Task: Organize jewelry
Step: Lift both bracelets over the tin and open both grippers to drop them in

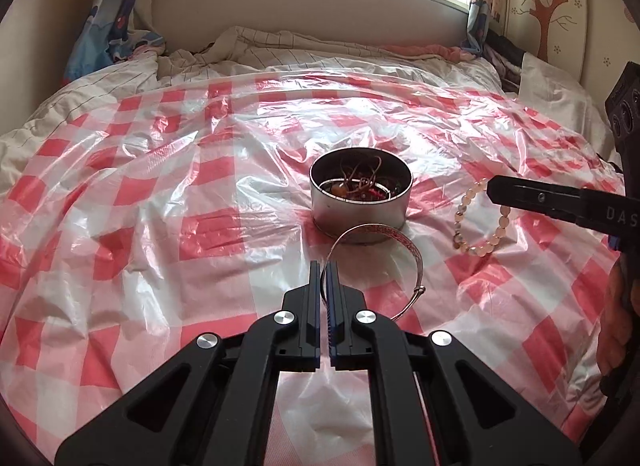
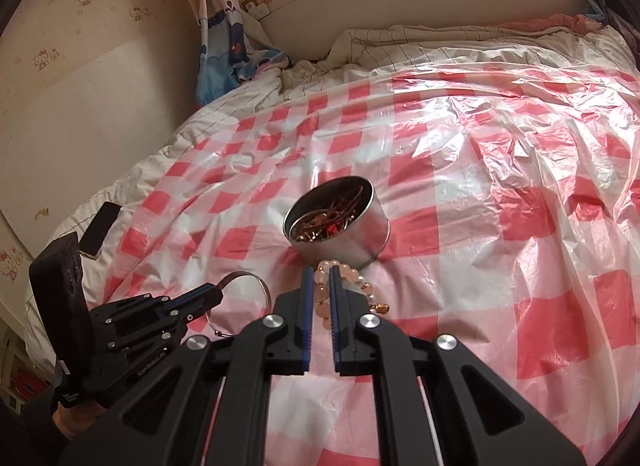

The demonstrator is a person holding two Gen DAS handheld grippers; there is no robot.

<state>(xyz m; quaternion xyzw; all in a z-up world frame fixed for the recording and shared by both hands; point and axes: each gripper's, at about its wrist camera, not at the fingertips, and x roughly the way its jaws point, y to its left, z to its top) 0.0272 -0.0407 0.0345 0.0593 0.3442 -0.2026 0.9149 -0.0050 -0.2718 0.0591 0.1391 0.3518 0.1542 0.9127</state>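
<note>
The left gripper [image 1: 324, 266] clenches a silver bangle [image 1: 376, 262] and the right gripper [image 2: 321, 276] clenches a pink bead bracelet [image 2: 344, 286], both near the round metal tin [image 1: 360, 193].

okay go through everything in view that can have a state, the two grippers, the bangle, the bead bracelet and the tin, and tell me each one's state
left gripper: shut on the silver bangle.
right gripper: shut on the bead bracelet.
silver bangle: pinched at its rim, hanging free.
bead bracelet: held, dangling as a loop.
round metal tin: lidless, upright, holding tangled jewelry.

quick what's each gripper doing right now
left gripper: shut on the silver bangle
right gripper: shut on the pink bead bracelet
</note>
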